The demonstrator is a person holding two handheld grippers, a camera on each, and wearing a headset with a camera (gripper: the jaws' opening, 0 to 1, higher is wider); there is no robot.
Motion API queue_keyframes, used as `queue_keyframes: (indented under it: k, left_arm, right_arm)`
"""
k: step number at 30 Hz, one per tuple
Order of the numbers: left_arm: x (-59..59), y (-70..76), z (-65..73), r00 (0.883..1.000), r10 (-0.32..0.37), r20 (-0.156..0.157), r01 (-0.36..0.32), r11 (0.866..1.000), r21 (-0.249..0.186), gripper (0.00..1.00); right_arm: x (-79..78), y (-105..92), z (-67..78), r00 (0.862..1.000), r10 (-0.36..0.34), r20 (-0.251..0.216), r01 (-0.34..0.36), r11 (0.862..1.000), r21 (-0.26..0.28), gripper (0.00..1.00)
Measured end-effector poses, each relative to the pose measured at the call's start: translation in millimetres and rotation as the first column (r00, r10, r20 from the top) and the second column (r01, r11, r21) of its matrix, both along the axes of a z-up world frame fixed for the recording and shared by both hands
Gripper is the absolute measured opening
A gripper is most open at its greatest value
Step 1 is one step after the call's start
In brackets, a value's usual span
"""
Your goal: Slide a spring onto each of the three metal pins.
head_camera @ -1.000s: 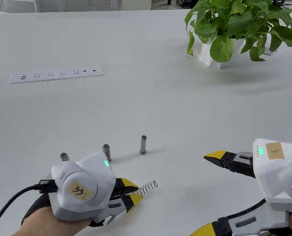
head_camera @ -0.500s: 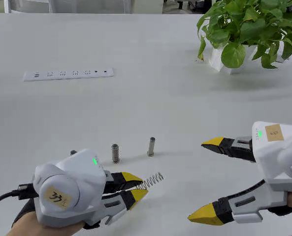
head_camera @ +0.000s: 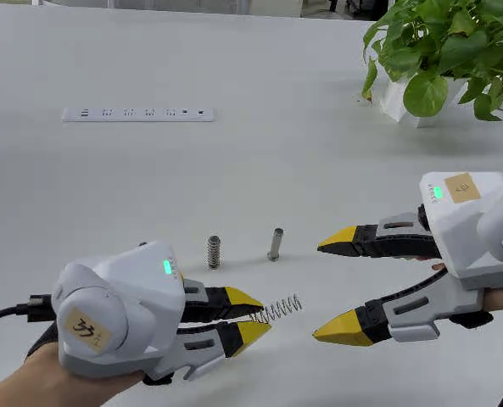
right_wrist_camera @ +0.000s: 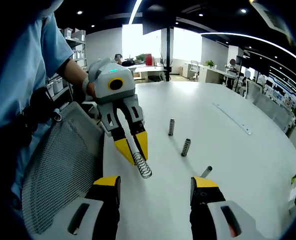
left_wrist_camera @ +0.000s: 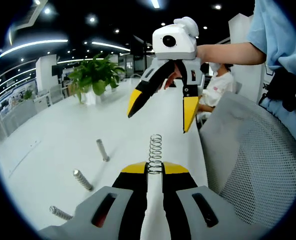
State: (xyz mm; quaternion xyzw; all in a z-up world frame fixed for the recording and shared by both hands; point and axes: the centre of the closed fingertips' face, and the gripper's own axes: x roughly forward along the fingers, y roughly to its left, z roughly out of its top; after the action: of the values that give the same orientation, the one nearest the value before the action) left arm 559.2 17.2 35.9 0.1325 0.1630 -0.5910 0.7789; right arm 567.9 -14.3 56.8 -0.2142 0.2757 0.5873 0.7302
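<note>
We work on a plain white bench (head_camera: 319,170) in an open office lit by ceiling lamps.

Closest to the bench's near edge, on its left side, is the left gripper (head_camera: 262,315). Its yellow-tipped fingers are pressed together on one end of a loose spring (head_camera: 276,309). The rest of the spring projects forward past the tips, in line with the fingers, as the left gripper view confirms. It is clear of every pin.

To the right of it is the right gripper (head_camera: 319,291). Its fingers are spread wide apart and grip nothing. Its tips point left, toward the free end of the spring, which is near them but not touching.

Beyond the left gripper, about mid-bench, three metal pins stand upright in a row.
- The bare pin (head_camera: 276,244) is at the right end of the row and carries no spring.
- The second pin (head_camera: 214,252) stands near it on the left and has a spring around its shaft.
- The third pin (left_wrist_camera: 60,213), at the left end, also has a spring around it, as we read in the left gripper view.

Farther back, toward the bench's far left, a white power strip (head_camera: 138,114) lies flat. At the far right corner stands a leafy green plant (head_camera: 442,42) in a white pot (head_camera: 397,97).
</note>
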Motion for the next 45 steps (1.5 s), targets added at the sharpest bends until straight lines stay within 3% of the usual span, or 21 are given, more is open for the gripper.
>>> queue_keyframes:
  k: [10,23,38,45]
  left_arm:
    - [-7.2,-0.1,3.5,0.999,-0.038,0.007,0.038,0.999,-0.004,0.06]
    - [-10.2,-5.4,4.3,0.998,-0.061,0.005,0.061,0.998,-0.025,0.06]
    - [-10.0,-6.2,5.2,0.998,-0.067,0.003,0.067,0.997,-0.028,0.06]
    - [-10.3,-8.9,2.1,0.998,-0.068,-0.005,0.068,0.998,-0.018,0.06]
  right_arm:
    - [-11.9,11.0,-1.3,0.996,0.081,-0.035,-0.081,0.997,-0.008,0.37]
    - [-19.9,11.6,-10.0,0.986,0.106,-0.126,-0.109,0.994,-0.020,0.13]
    - [-21.7,10.4,-11.7,0.983,0.111,-0.147,-0.116,0.993,-0.025,0.07]
    - [-23.3,10.6,-10.2,0.984,0.123,-0.126,-0.132,0.989,-0.071,0.07]
